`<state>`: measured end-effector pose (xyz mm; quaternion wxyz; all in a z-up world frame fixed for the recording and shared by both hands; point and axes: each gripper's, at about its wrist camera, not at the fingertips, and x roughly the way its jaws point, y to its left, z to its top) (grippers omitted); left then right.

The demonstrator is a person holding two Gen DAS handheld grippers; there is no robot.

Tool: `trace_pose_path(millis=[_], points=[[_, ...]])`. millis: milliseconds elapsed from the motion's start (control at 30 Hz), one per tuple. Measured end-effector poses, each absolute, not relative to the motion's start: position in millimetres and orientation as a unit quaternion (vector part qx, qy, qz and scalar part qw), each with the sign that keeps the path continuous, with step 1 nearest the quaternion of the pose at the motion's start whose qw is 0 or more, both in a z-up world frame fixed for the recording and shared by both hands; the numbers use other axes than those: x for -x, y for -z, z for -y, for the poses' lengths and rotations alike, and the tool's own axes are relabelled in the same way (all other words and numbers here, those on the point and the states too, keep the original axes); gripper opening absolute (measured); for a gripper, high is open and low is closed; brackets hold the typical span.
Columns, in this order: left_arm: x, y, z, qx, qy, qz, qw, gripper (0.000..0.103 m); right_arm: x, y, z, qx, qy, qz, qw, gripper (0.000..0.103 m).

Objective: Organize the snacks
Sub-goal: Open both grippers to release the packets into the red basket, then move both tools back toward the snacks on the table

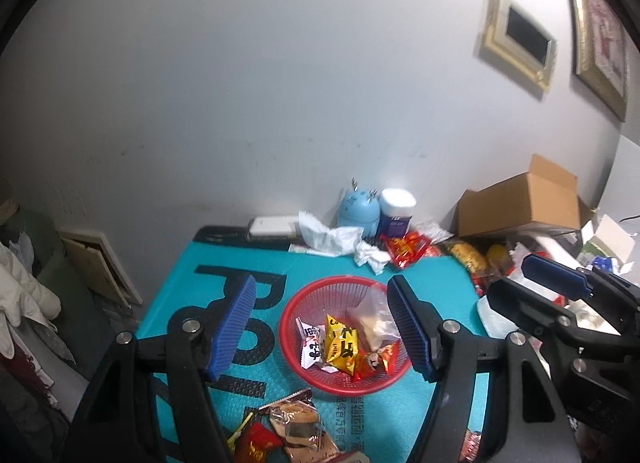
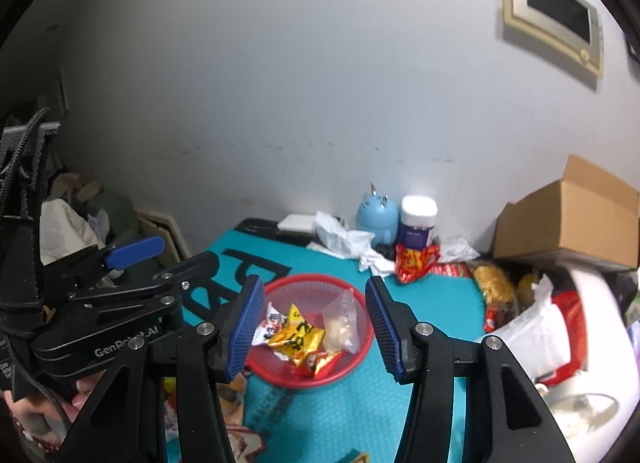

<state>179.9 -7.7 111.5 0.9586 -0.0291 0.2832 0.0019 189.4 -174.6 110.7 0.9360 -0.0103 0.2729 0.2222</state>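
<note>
Risk, basket: the red basket (image 1: 298,303) is light mesh and sits loose on the teal mat (image 1: 180,303); it could be nudged or tipped if a finger catches its rim on the way down.
Risk, packets: the wrappers are slick and crinkly, so a loose pinch could let one slip out before the basket is reached.
Risk, clutter: more snacks lie mixed with crumpled tissue (image 1: 340,239) and other litter by the wall, so tissue could be grabbed along with a packet.
Risk, crowding: both grippers are held close together over the same spot, and a collision is possible if both are lowered at once.
Left gripper (image 1: 320,327): held above the mat, jaws spread wide, nothing between the pads, nothing touched.
Right gripper (image 2: 314,329): also spread wide and empty, hovering over the basket without contact.
Basket contents: a yellow packet (image 1: 340,343), a white packet (image 1: 308,339), a clear bag (image 1: 372,319) and a small red packet (image 1: 380,359) are already inside.
Left to sort: brown and red packets (image 1: 296,431) lie on the mat just in front of the basket; a red bag (image 2: 416,261) lies near the blue jar (image 2: 418,223).
Progress: judged as partly done.
</note>
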Motion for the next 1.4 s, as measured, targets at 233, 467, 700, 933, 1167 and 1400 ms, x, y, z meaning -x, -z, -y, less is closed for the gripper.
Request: trace_pose_path(millis=[233, 467, 700, 933, 1167, 1400], points=[[-132.3, -135.0, 17.3, 0.014, 0.016, -0.249, 0.968, 0.067, -149.1, -129.4, 183.0, 0.016, -0.233, -0.248, 0.94, 0.052], [-88.5, -139.3, 24.8, 0.01, 0.024, -0.242, 0.97, 0.067, -107.0, -129.2, 192.2, 0.027, -0.233, -0.244, 0.941, 0.056], [-49.9, -126.9, 35.7, 0.0, 0.036, -0.245, 0.969, 0.067, -70.3, -115.5, 199.6, 0.035, -0.231, -0.252, 0.939, 0.056], [-24.7, -102.4, 43.6, -0.01, 0.04, -0.269, 0.962, 0.067, -43.2, -89.2, 204.0, 0.056, -0.229, -0.277, 0.932, 0.056], [-8.0, -71.2, 46.8, -0.011, 0.042, -0.301, 0.953, 0.067, -26.1, -59.4, 206.4, 0.07, -0.224, -0.305, 0.923, 0.056], [-3.5, -47.2, 43.5, 0.004, 0.042, -0.328, 0.944, 0.067, -23.1, -33.7, 206.5, 0.068, -0.23, -0.335, 0.911, 0.056]])
